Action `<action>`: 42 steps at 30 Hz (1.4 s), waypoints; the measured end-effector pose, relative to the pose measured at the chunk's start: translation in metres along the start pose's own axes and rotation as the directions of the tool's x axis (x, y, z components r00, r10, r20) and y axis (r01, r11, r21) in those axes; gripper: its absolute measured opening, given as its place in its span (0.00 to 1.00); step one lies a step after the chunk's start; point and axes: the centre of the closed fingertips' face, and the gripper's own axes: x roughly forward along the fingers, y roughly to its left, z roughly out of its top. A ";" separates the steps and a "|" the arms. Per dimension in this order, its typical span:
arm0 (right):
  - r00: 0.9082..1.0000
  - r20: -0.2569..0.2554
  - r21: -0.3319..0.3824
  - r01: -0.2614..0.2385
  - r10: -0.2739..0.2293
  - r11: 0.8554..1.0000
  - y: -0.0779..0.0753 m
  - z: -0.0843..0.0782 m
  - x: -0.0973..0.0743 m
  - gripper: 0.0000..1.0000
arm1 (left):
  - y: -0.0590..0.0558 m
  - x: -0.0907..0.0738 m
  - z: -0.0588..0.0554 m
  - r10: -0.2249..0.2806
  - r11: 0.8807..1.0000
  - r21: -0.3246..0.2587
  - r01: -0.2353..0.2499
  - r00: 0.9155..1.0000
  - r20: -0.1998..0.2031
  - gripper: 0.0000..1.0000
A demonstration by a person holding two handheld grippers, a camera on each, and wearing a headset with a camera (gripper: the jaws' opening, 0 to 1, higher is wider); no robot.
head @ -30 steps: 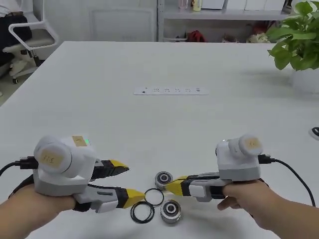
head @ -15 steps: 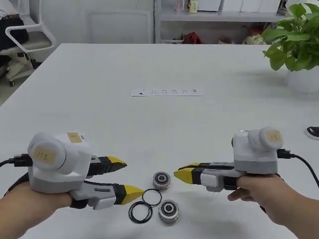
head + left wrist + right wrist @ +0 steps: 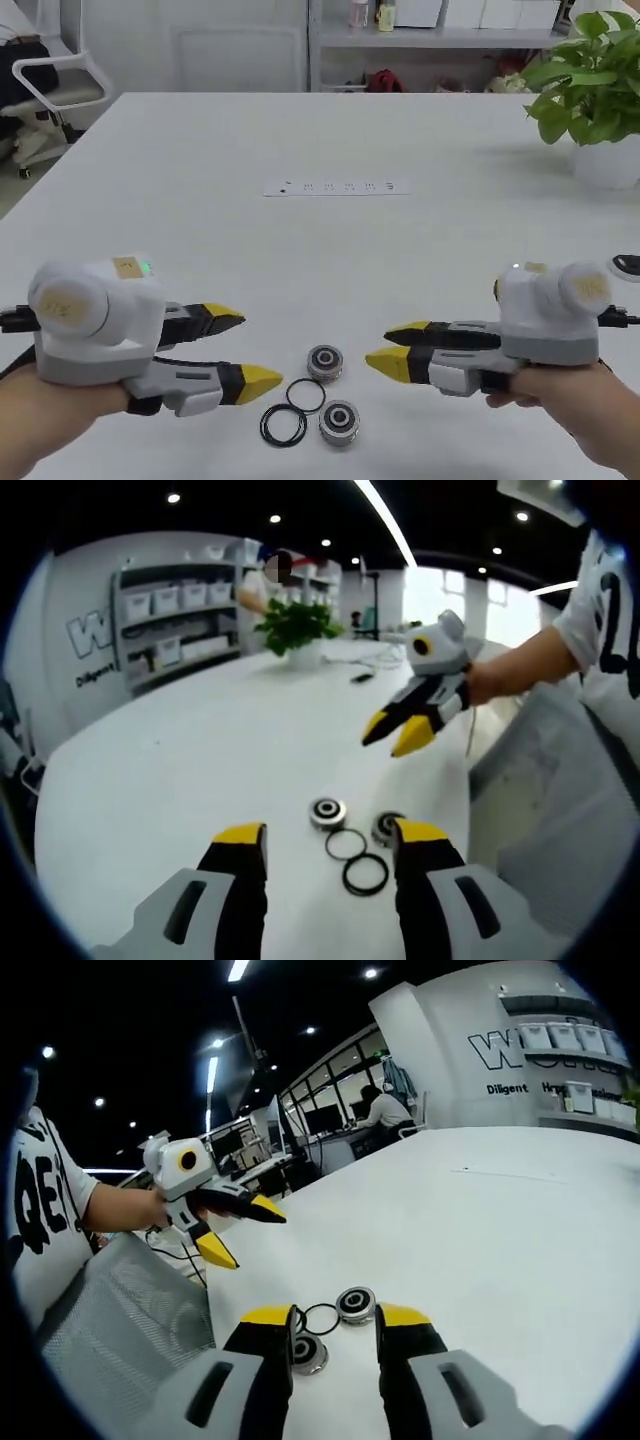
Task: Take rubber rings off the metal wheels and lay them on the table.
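Rubber rings (image 3: 306, 396), two black loops, lie flat on the white counter (image 3: 200, 200) in front of me, touching or nearly touching at their edges, with neither claw on them. The farther ring sits just beside the farther of two metal wheels (image 3: 326, 361), and the nearer ring (image 3: 284, 427) rests just left of the nearer wheel (image 3: 340, 421). Both wheels lie on their sides, and the four pieces form a tight cluster near the counter's front edge. From my headset I cannot tell whether either wheel carries a ring around its rim. The left claw (image 3: 258, 348) hangs above the counter to the left of the cluster, its yellow-tipped jaws spread wide and holding nothing, pointed across toward the other hand. The right claw (image 3: 380, 345) hangs to the right of the cluster with its jaws parted by a narrower gap, also holding nothing, tips aimed back at the left one. Both claws are clear of the surface and apart from the rings and wheels. Along the left claw's own camera, the rings and wheels lie on the counter just past its two jaw tips. The right claw's camera frames the same cluster between its own tips. Farther back, a white power strip (image 3: 337, 187) sits flush in the middle of the counter, and a potted plant (image 3: 590, 70) stands at the far right corner.
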 end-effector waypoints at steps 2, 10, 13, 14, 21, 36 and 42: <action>1.000 -0.005 -0.015 0.004 -0.004 1.000 0.000 -0.002 -0.003 0.31 | 0.000 -0.002 -0.001 0.005 1.000 0.001 -0.005 1.000 0.002 0.52; 0.999 0.005 -0.020 0.039 -0.039 0.999 -0.001 -0.009 -0.023 0.40 | -0.001 -0.013 -0.001 0.023 1.000 -0.008 -0.023 1.000 0.020 0.57; 0.998 0.013 -0.019 0.056 -0.055 0.998 -0.001 -0.009 -0.031 0.43 | 0.000 -0.019 -0.002 0.035 0.999 -0.010 -0.034 0.999 0.022 0.58; 0.998 0.015 -0.020 0.065 -0.065 0.998 -0.001 -0.010 -0.034 0.44 | 0.000 -0.021 -0.002 0.040 0.999 -0.017 -0.040 0.999 0.028 0.59; 0.994 0.020 -0.023 0.112 -0.111 0.993 0.006 -0.011 -0.048 0.49 | -0.003 -0.035 0.001 0.065 0.997 -0.044 -0.063 0.996 0.053 0.61; 0.992 -0.004 -0.101 0.125 -0.126 0.987 0.014 -0.011 -0.057 0.60 | -0.005 -0.047 -0.008 0.112 0.993 -0.049 -0.109 0.993 0.048 0.62; 0.990 0.002 -0.091 0.138 -0.138 0.986 0.015 -0.011 -0.061 0.61 | -0.009 -0.044 -0.008 0.099 0.994 -0.047 -0.097 0.994 0.046 0.62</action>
